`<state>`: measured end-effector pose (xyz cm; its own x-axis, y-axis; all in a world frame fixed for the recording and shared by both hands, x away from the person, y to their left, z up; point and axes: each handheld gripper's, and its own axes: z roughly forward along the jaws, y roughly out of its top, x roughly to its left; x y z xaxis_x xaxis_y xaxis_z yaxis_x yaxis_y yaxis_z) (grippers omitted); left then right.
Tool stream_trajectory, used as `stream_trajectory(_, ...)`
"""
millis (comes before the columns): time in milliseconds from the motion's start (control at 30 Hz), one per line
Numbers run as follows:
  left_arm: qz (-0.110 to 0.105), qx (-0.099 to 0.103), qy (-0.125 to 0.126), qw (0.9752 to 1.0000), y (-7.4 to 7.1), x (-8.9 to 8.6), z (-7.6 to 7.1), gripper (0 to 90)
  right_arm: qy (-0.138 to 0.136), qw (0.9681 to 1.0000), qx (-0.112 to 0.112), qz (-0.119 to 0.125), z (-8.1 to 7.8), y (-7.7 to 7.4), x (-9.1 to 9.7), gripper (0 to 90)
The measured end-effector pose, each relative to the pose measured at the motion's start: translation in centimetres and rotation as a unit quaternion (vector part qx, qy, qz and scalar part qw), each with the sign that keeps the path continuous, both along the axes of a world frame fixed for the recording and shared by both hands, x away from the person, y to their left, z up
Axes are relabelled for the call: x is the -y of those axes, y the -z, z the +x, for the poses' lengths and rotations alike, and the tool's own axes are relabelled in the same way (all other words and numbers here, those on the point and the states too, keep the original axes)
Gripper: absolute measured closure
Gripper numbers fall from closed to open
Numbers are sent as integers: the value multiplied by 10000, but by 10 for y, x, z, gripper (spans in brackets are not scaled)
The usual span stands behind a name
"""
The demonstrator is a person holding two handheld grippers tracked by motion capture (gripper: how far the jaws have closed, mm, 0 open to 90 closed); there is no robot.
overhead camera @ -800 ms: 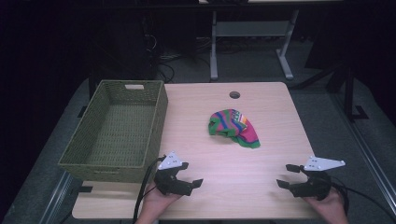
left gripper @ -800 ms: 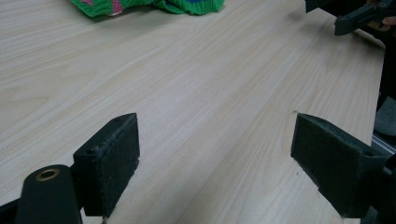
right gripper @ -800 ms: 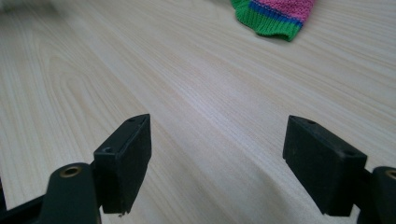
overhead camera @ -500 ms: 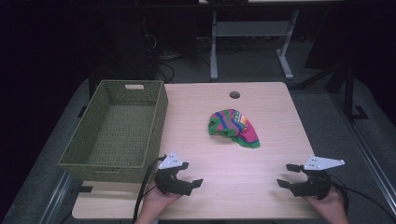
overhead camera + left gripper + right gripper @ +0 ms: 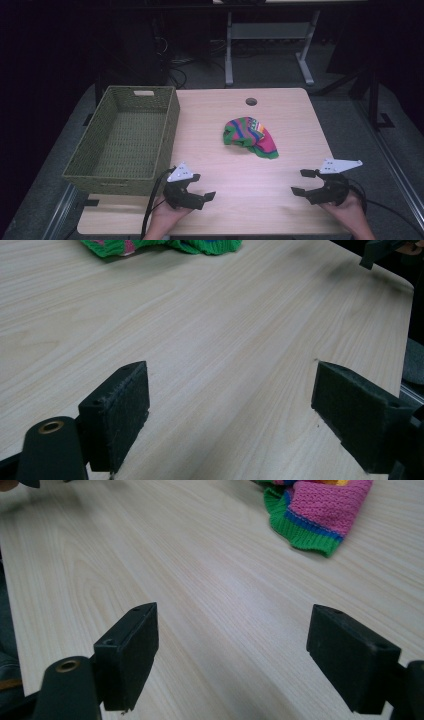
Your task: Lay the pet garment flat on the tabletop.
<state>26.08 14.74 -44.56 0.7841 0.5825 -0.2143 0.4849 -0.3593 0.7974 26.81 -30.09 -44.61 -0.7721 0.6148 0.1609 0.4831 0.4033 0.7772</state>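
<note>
Left gripper [image 5: 202, 196], held in a person's hand at the near edge of the pale wooden table [image 5: 210, 135], is being kept with its jaws spread wide and nothing between the pads; in the left gripper view only bare wood grain is being framed between the two black pads [image 5: 117, 415]. Right gripper [image 5: 303, 182] is likewise being held open and empty near the table's near right corner, its pads [image 5: 130, 652] standing well apart over bare table.

Crumpled knitted cloth with green, pink, blue and yellow stripes [image 5: 250, 136] is being left untouched near the middle of the table. From the left gripper it lies at about 1 o'clock, from the right gripper at about 11 o'clock, well apart from both. In the right gripper view, its green ribbed hem [image 5: 300, 535] is being seen at the upper right.

Olive-green woven rectangular basket [image 5: 165, 135] is standing along the left side of the table, at about 11 o'clock from the left gripper, with nothing visible inside it.

Judgement on progress: nothing is being counted as done yet. Likely remaining: the cloth is to be approached, pinched, lifted, and probably carried to the basket and released there. All of that is being treated as still ahead.
</note>
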Motion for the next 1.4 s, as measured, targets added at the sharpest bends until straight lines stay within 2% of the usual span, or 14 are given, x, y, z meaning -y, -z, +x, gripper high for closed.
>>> stream_trajectory(67, -24, -5, -9, 10000, 0, 0, 0, 151, -73, 9999, -48, -94, 4, -2, -4, 192)
stream_trajectory(167, -33, -10, -18, 10000, 0, -1, 1, 151, -110, 9999, -56, -94, 6, -4, -6, 189)
stream_trajectory(333, -27, -7, -2, 10000, 0, -1, 1, 151, -286, 9993, -202, -121, 13, -9, -12, 178)
stream_trajectory(433, -21, -4, 6, 10000, 0, -1, 1, 151, -383, 9987, -237, -235, 19, -12, -17, 178)
stream_trajectory(733, -49, 7, 3, 10000, 0, -2, 0, 151, -502, 9978, -241, -350, 35, -22, -21, 178)
stream_trajectory(1033, -20, 18, 42, 10000, 0, -1, 0, 151, -586, 9971, -356, -330, 50, -29, -26, 178)
stream_trajectory(1067, -22, 15, 41, 10000, 0, -1, 0, 151, -618, 9968, -337, -387, 54, -30, -27, 178)
stream_trajectory(1400, -43, 36, 6, 10000, -1, -4, 1, 151, -717, 9960, -321, -416, 70, -39, -37, 178)
